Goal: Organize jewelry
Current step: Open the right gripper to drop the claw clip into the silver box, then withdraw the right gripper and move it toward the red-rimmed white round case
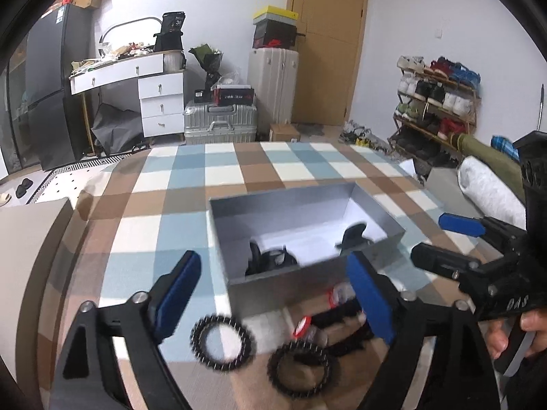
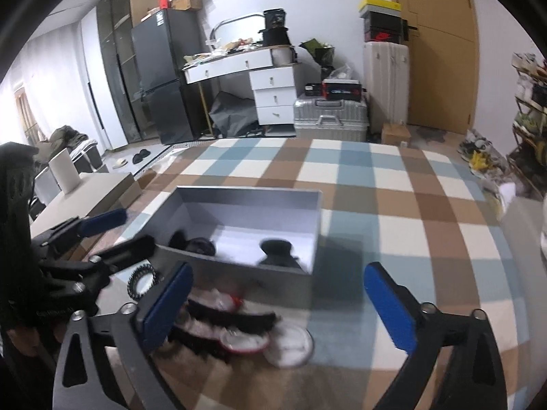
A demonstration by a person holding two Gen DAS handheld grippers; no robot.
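Note:
An open grey box (image 1: 283,205) (image 2: 253,201) stands on the checked cloth. Dark pieces lie inside it, one black clump (image 1: 270,259) (image 2: 198,244) and another black piece (image 1: 354,235) (image 2: 278,253). In front of the box lie two black spiky rings (image 1: 223,341) (image 1: 301,369), black strips (image 1: 342,314) (image 2: 232,314) and red-rimmed round pieces (image 1: 302,326) (image 2: 244,340). My left gripper (image 1: 273,294) (image 2: 119,235) hovers open over the rings, holding nothing. My right gripper (image 2: 278,307) (image 1: 448,242) is open and empty near the box's front right corner.
A flat beige board (image 1: 30,239) (image 2: 85,191) with a white cylinder (image 2: 65,171) on it lies left of the cloth. A white roll (image 1: 489,188) sits at the right edge. Behind the table are suitcases (image 1: 220,121), a white desk and a shoe rack (image 1: 437,102).

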